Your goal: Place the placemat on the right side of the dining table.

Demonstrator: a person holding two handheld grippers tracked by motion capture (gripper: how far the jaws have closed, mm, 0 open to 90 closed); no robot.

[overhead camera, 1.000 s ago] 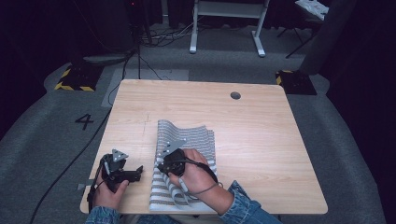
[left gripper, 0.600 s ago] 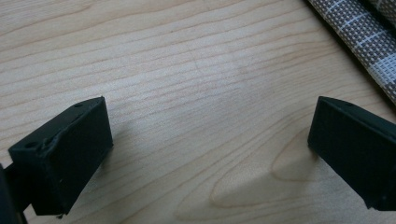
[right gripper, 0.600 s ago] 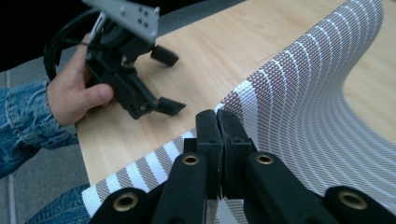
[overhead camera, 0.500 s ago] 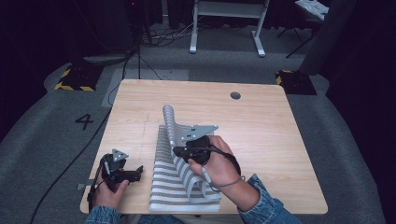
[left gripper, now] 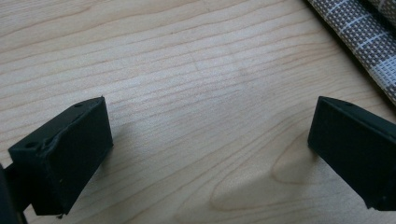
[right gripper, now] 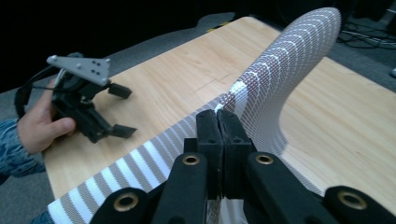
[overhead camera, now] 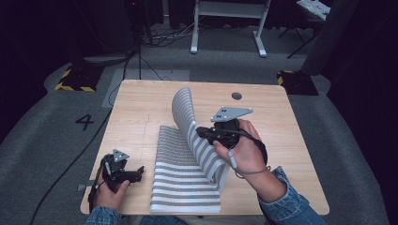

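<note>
A grey-and-white striped woven mat [overhead camera: 183, 176] lies on the wooden table [overhead camera: 141, 108] near its front edge. My right gripper [overhead camera: 202, 132] is shut on the mat's edge and holds that side up, so the sheet curls in a tall arc above the table. In the right gripper view the jaws [right gripper: 218, 122] are pressed together on the mat [right gripper: 289, 60], which bends upward past them. My left gripper [overhead camera: 138, 172] rests at the table's front left, open and holding nothing, a little left of the mat. Its view shows bare wood between the jaws [left gripper: 210, 154] and a mat corner [left gripper: 369, 28].
A round cable hole [overhead camera: 236, 95] sits near the table's far edge. Bare wood lies to the right and back of the mat. On the floor are a cable [overhead camera: 70, 164] at the left, a painted "4" [overhead camera: 87, 122] and a white frame [overhead camera: 225, 28] behind the table.
My right gripper has risen and moved right and away, pulling the mat's edge up from nearly flat into a tall curl. The left gripper has stayed put.
</note>
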